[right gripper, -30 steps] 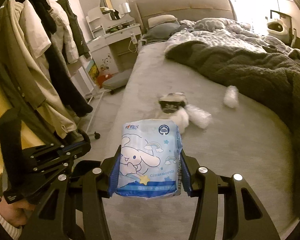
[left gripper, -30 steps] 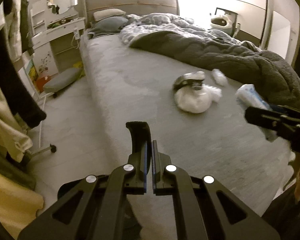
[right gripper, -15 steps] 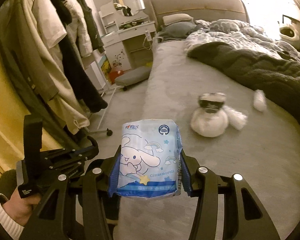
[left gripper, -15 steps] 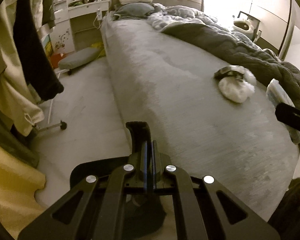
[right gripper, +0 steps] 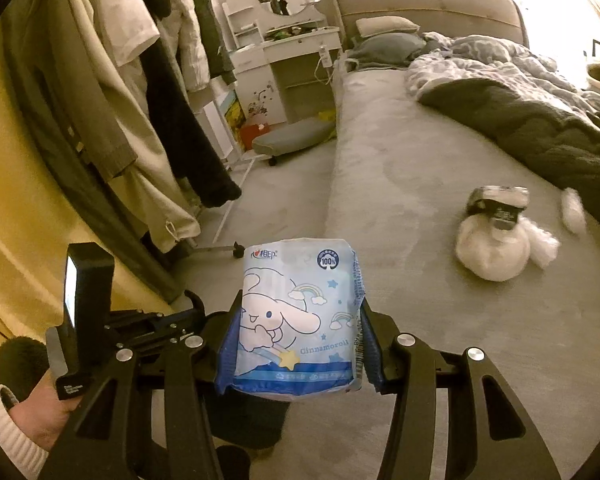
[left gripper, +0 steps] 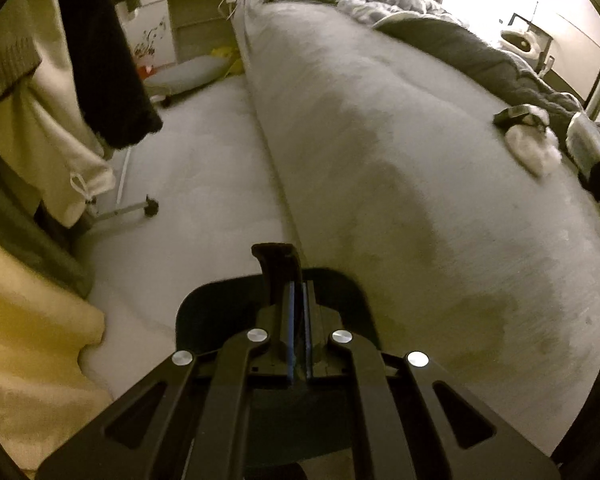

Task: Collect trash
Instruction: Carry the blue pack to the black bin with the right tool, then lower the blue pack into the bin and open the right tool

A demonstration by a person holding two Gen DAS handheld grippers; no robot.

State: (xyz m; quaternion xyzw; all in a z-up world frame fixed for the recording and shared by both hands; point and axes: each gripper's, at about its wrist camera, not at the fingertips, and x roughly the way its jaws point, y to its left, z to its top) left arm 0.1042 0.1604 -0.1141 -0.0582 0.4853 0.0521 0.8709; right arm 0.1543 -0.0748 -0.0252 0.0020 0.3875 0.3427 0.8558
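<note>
My right gripper (right gripper: 296,320) is shut on a blue and white Cinnamoroll tissue pack (right gripper: 294,320), held above the bed's near edge. My left gripper (left gripper: 296,304) is shut, its jaws pressed together on a black curved piece (left gripper: 276,268); below it hangs a dark round opening (left gripper: 204,312), apparently a bin or bag. The left gripper also shows in the right wrist view (right gripper: 148,324), low at the left. On the bed (right gripper: 420,184) lie a white crumpled wad (right gripper: 492,256) with a dark wrapper (right gripper: 498,200) on it, and a small white scrap (right gripper: 572,210).
A clothes rack (right gripper: 140,100) with hanging coats stands left of the bed. A white dressing table (right gripper: 284,44) and a grey low stool (right gripper: 292,136) stand at the far wall. A dark blanket (right gripper: 540,120) covers the bed's right side.
Both grippers have swung left, away from the bed's middle toward its edge and the floor. The white wad now sits far right in the left wrist view. The tissue pack stays gripped.
</note>
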